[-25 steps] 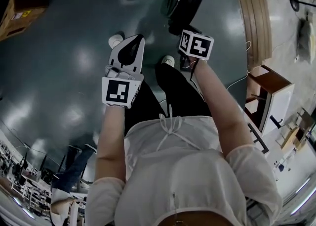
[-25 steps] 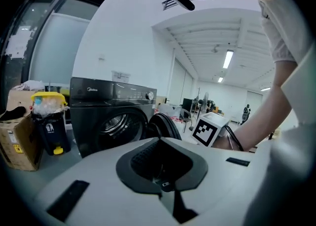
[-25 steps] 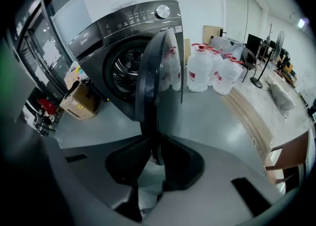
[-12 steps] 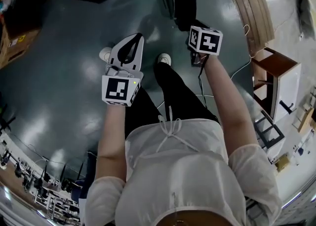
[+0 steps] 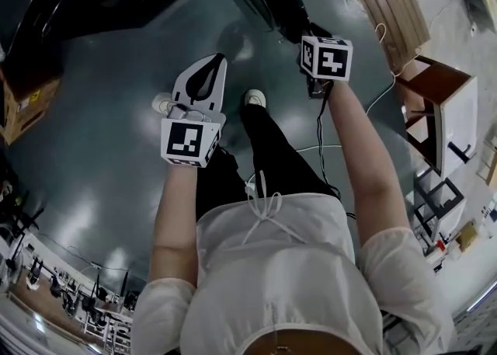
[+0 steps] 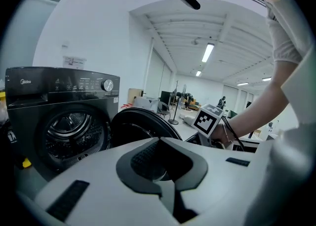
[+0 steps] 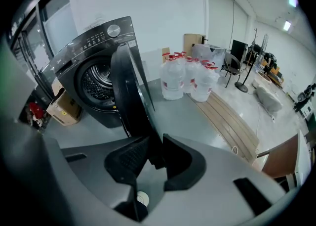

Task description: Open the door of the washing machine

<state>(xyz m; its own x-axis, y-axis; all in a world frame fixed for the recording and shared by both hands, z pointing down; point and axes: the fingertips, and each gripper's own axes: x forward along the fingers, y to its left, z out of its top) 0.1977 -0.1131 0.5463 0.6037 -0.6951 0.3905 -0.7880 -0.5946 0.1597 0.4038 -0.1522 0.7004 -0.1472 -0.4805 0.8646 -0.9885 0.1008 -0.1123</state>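
The round dark door (image 7: 129, 91) of the dark grey washing machine (image 7: 94, 67) stands swung out. Your right tongs (image 7: 154, 153) pinch its edge, though they have just been opening a little. Your left tongs (image 6: 159, 145) are closed, empty. The door looks hard, heavy and slippery: hold that edge tight.

Floor (image 7: 187, 116): glossy grey-green, spread out below the jaws of my right gripper (image 7: 152, 157).
Washing machine (image 7: 91, 79): stands ahead and left of those jaws, its door (image 7: 129, 91) open and reaching to them.
Cardboard box (image 7: 64, 110): far left, beside the machine.
Water jugs (image 7: 190, 79): clustered well ahead.
Wooden boards (image 7: 232, 121): lying flat, ahead and right.
Cable (image 7: 236, 149): a loop at the boards' near end.
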